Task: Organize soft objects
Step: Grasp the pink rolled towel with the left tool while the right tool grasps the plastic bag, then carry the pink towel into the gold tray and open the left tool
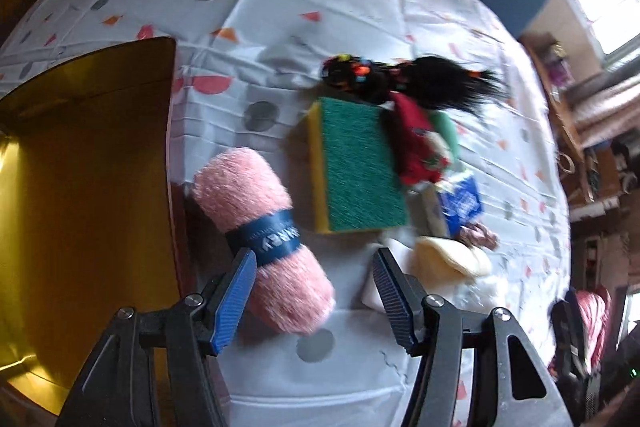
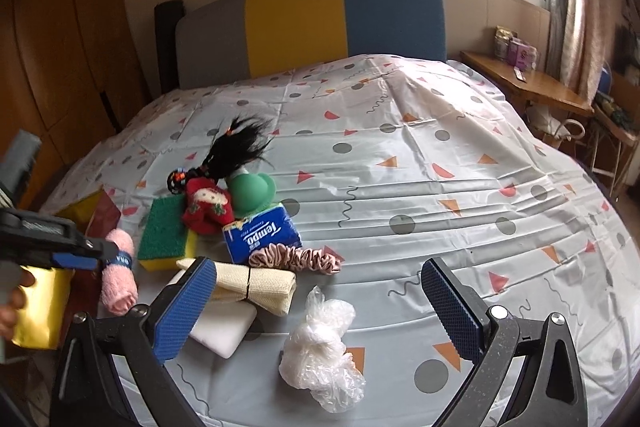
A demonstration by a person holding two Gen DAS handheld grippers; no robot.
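Bedroom scene: bed (image 2: pixel 440 187) under a patterned plastic sheet, with soft items heaped at its left side, likely piled there for sorting. I had the left gripper (image 1: pixel 314 283) low over the pink rolled towel (image 1: pixel 260 239), fingers spread wide, one blue pad (image 1: pixel 240 291) against the roll's side near its navy band, the other pad well clear. Nothing was clamped; I judged this a reach for the roll. A gold box (image 1: pixel 80 207) stood open just left of it, probably the bin, which would explain starting with the nearest item. The right gripper (image 2: pixel 320 291) hovered empty with jaws apart above the cream folded cloth (image 2: pixel 256 287) and the crumpled plastic bag (image 2: pixel 320 347), apparently waiting its turn. Waiting in the heap: green-and-yellow sponge (image 1: pixel 356 163), red sock (image 2: pixel 208 207), tissue pack (image 2: pixel 262 233), pink scrunchie (image 2: pixel 296 257), black hairpiece (image 2: pixel 236 147), white foam block (image 2: pixel 224 327).
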